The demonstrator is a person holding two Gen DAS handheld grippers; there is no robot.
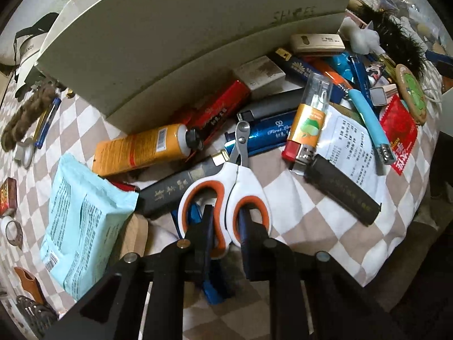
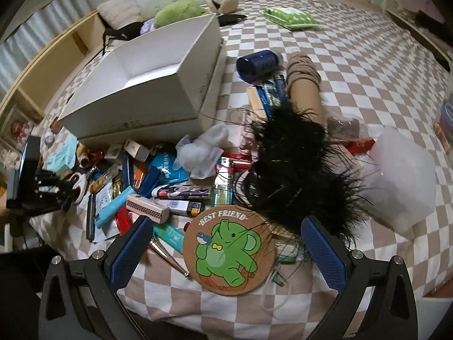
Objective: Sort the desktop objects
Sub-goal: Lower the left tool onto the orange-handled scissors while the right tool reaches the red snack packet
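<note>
White-and-orange scissors (image 1: pixel 226 189) lie on a heap of small items on the checkered cloth (image 1: pixel 325 226). My left gripper (image 1: pixel 226 223) is shut on their handles, one finger in each loop, pinching the middle bars. In the right wrist view the same scissors (image 2: pixel 80 182) and left gripper (image 2: pixel 61 191) appear at the far left. My right gripper (image 2: pixel 226 246) stands open, its blue pads on either side of a round elephant coaster (image 2: pixel 229 252), just above it. An open white box (image 2: pixel 141 85), also in the left wrist view (image 1: pixel 198 28), stands behind the heap.
Around the scissors lie an orange tube (image 1: pixel 141 150), a teal packet (image 1: pixel 82 218), a black ink stick (image 1: pixel 342 189) and lighters (image 1: pixel 308 124). A black feather bundle (image 2: pixel 297 170) and a translucent box (image 2: pixel 402 181) sit right of the coaster. The cloth's edge drops off near both grippers.
</note>
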